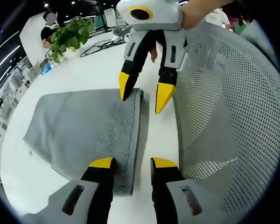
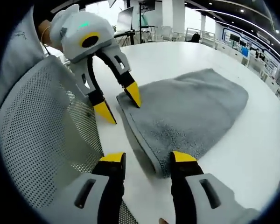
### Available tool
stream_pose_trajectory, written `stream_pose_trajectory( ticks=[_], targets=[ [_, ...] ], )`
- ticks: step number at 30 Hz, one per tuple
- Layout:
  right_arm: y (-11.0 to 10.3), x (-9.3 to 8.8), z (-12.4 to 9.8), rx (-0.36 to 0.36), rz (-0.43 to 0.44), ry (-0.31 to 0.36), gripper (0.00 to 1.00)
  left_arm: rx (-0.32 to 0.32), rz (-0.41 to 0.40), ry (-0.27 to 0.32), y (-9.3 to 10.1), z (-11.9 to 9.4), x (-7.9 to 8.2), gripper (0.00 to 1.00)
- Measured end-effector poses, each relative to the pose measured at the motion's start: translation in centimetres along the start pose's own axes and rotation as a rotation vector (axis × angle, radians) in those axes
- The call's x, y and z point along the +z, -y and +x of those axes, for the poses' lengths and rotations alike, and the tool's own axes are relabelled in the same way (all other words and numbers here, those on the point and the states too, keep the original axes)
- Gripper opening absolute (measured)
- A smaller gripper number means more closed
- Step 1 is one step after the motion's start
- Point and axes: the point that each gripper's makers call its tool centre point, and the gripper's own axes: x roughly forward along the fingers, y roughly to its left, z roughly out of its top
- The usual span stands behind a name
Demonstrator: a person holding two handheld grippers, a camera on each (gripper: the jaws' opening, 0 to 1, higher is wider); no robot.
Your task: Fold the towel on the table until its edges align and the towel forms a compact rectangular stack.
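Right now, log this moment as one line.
towel: folded, on table | left gripper: open at near edge | right gripper: open at near edge

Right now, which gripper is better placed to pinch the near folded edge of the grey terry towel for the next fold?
Neither clearly: the left gripper and right gripper both stand open, each straddling its end of the grey terry towel's folded edge on the white table.

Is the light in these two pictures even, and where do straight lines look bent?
Left gripper view: soft, even light; the towel is sharp, the plant small and less clear; the table edge curves from fisheye. Right gripper view: bright ceiling lights and windows behind, the mesh chair back bows strongly.
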Motion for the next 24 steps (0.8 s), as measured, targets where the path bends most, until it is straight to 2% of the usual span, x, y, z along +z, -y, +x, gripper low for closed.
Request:
stream_pose_trajectory(
  ticks=[3,4,6,10,13,17,19,24],
  targets=[
    [0.2,-0.6,0.5,-0.019,-0.146,-0.064,0.37,-0.006,-0.003,0.002,0.0,0.0,0.0,0.31],
    [0.1,-0.2,0.7,-0.018,-0.17,-0.055,0.37,-0.008,-0.004,0.001,0.0,0.0,0.0,0.3],
    [0.1,-0.2,0.5,-0.018,-0.112,-0.058,0.36,0.005,0.004,-0.013,-0.4,0.2,-0.2,0.25],
    [0.6,-0.1,0.3,-0.038,-0.119,-0.04,0.28,0.013,0.031,-0.036,-1.0,0.4,0.1,0.18],
    [1.3,-0.1,0.3,-0.072,-0.131,-0.063,0.18,0.024,0.067,-0.047,-1.3,0.5,0.0,0.14],
    [1.5,0.1,0.2,-0.077,-0.195,-0.101,0.12,0.019,0.072,-0.042,-1.3,0.6,0.0,0.12],
    [1.5,0.7,0.1,-0.077,-0.239,-0.095,0.1,0.019,0.08,-0.048,-1.4,0.6,0.0,0.11],
    [1.5,0.8,-0.3,-0.07,-0.251,-0.143,0.07,0.01,0.132,-0.085,-1.5,0.8,0.2,0.08]
  ],
)
